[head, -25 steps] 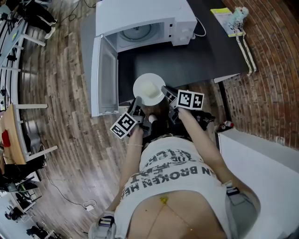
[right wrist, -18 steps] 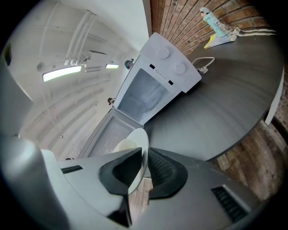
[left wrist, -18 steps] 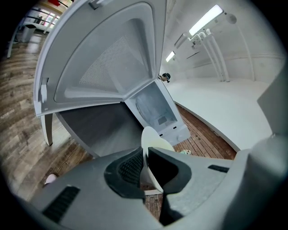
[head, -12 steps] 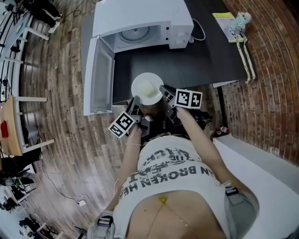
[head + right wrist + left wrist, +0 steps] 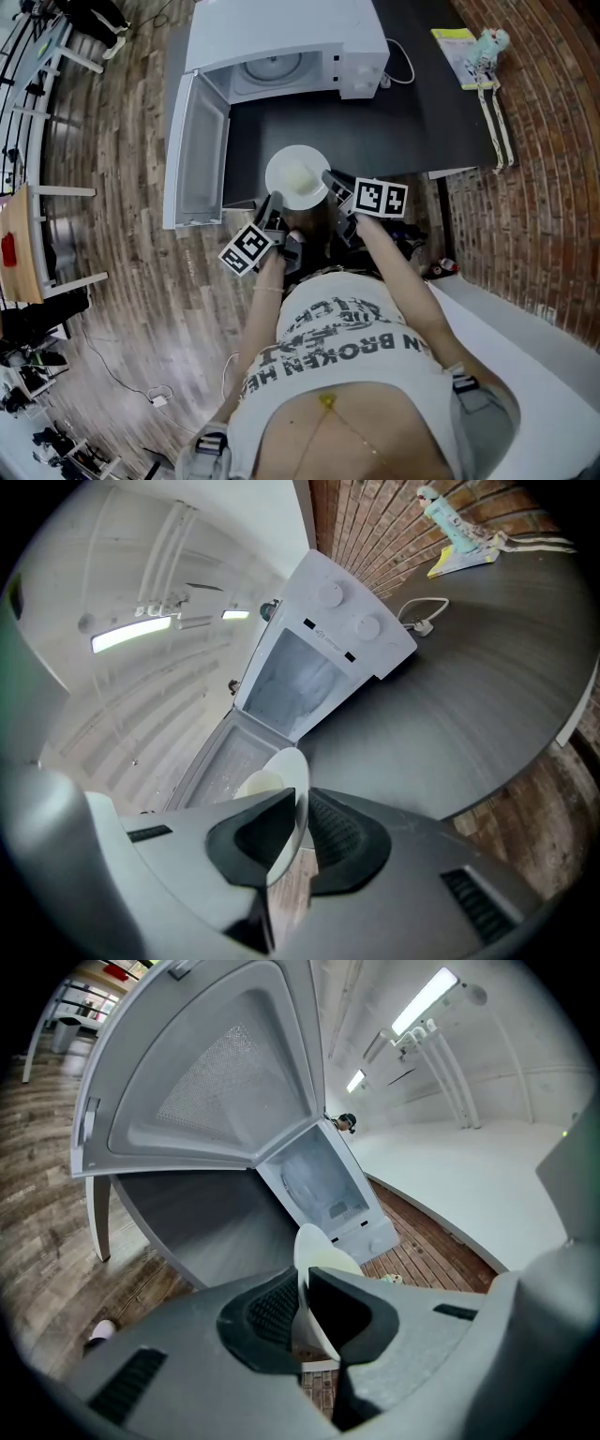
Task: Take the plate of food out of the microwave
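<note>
A white plate (image 5: 298,178) with a pale mound of food is held over the near edge of the dark table, well in front of the white microwave (image 5: 286,42). My left gripper (image 5: 273,207) is shut on the plate's left rim (image 5: 307,1251). My right gripper (image 5: 331,180) is shut on its right rim (image 5: 293,785). The microwave's door (image 5: 198,150) hangs wide open to the left, and its cavity holds only the glass turntable (image 5: 272,67). In both gripper views the plate stands edge-on between the jaws.
The dark table (image 5: 412,103) carries a booklet and a small figure (image 5: 469,42) at the far right. A brick wall lies to the right and wooden floor to the left. A white counter (image 5: 534,328) stands at my right side.
The plate and both grippers have drawn slightly back from the microwave toward the table's near edge. Both grips stay the same.
</note>
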